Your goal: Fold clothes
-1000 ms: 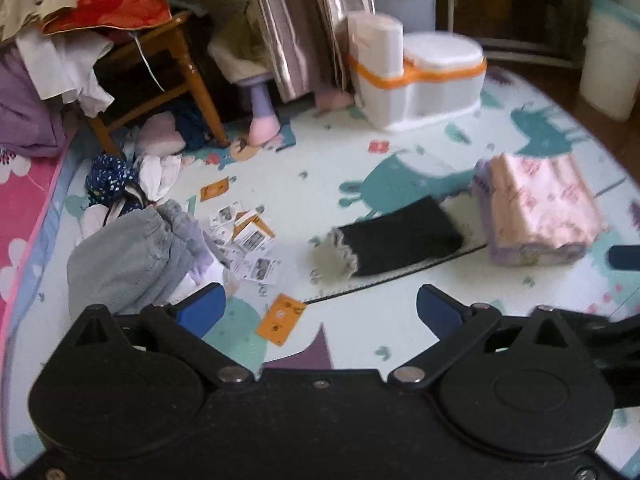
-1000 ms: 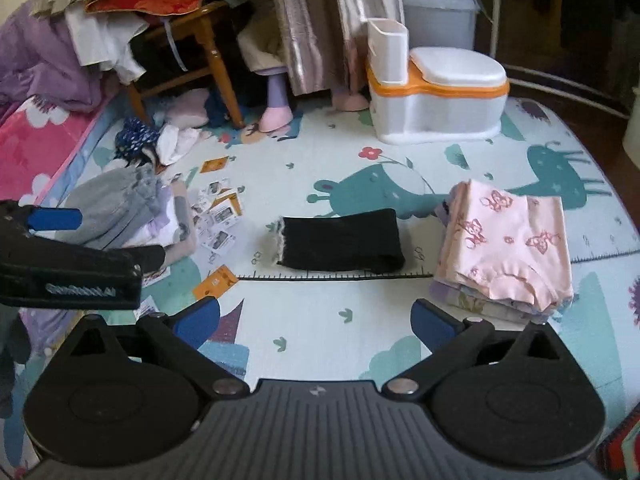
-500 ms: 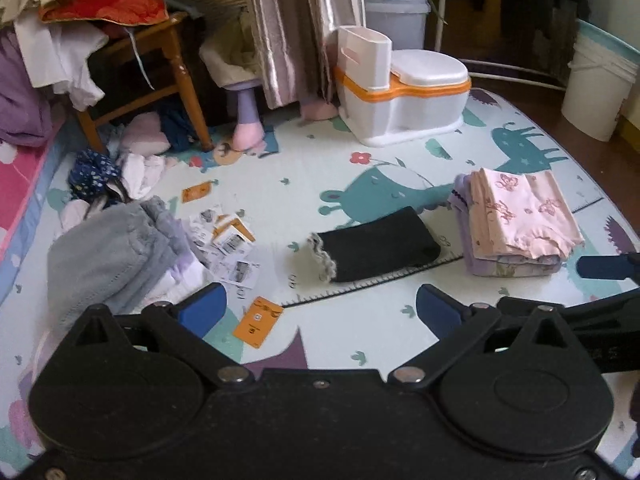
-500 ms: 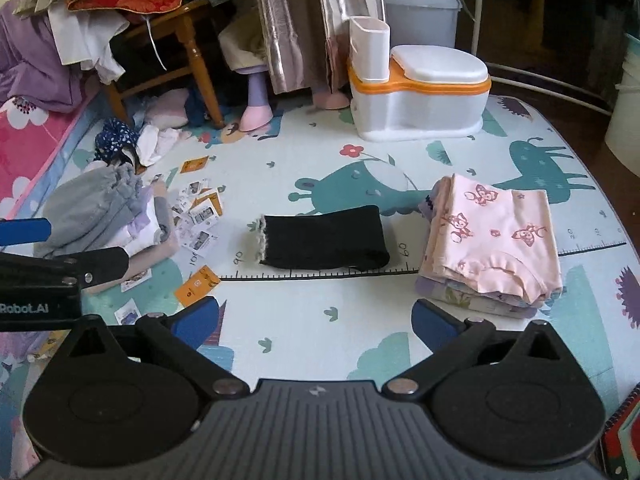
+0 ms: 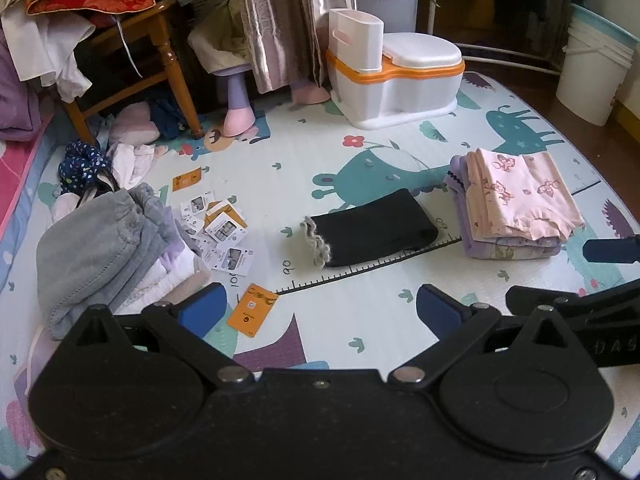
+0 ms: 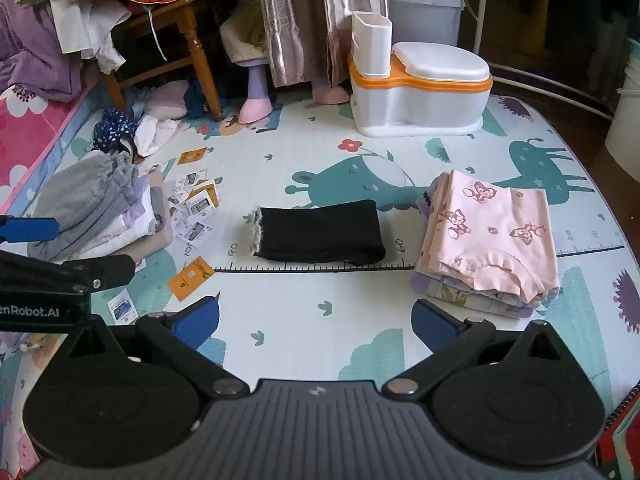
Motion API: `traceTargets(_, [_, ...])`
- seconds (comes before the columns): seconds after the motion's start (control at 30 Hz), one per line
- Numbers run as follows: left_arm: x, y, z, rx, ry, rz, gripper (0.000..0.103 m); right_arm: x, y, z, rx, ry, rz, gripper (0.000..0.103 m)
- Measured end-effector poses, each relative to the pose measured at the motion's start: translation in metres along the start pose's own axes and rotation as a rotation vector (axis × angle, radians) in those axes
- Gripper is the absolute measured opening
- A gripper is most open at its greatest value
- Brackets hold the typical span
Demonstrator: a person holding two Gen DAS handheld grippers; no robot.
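The mat (image 6: pixel 320 160) is pale mint with teal animals. The folded garment (image 6: pixel 320 232) is black with a grey fringe. The stack (image 6: pixel 492 240) is pink with cartoon prints over lilac. The potty (image 6: pixel 420 92) is white and orange. The cards (image 6: pixel 190 278) are orange and white.

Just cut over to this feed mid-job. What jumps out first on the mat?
A folded black garment lies alone mid-mat on the printed ruler line, with a neat folded stack topped by a pink printed piece to its right. To the left sits a loose pile under a grey garment, beside scattered cards. A white-and-orange potty stands at the far edge; both the left hand-held gripper and right hand-held gripper hang open and empty.
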State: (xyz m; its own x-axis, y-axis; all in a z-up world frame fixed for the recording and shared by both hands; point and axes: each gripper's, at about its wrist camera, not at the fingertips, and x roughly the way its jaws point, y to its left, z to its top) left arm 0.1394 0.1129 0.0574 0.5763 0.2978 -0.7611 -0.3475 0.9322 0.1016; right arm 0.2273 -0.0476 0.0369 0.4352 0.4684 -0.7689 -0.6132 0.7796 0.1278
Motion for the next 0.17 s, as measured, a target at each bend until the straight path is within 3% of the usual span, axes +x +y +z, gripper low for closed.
traceTargets(0.17, [-0.0060,-0.0016,-0.0028,0.041,-0.055,-0.009,0.102,-0.0009,-0.0016,-0.0002,0.008,0.006,0.009,0.102])
